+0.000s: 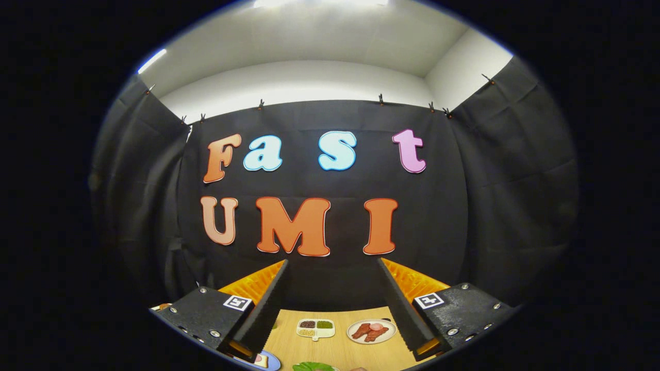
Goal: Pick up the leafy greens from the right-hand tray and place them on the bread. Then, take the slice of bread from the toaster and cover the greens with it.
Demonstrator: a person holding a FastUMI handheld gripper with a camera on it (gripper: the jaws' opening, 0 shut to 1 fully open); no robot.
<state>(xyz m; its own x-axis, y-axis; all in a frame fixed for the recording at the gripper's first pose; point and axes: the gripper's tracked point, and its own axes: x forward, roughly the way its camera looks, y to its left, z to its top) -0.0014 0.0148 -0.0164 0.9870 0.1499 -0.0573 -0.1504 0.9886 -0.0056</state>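
Gripper view: gripper (332, 268) level above table (335, 350), jaws wide apart, empty.

table (335, 348): pale wood, smooth, matt, faint grain
booth wall (464, 216): cloth, matt, creased, clipped along top edge
gripper (332, 304): spread wide, nothing held; finger (268, 304) faces ribbed, matt; housings look like textured plastic, shiny metal screws
leafy greens (313, 367): glossy, plastic-looking
divided dish (315, 328): smooth, pale
plate (371, 331): smooth, slight sheen

No readable text (gripper (332, 309) markers merely patterned).
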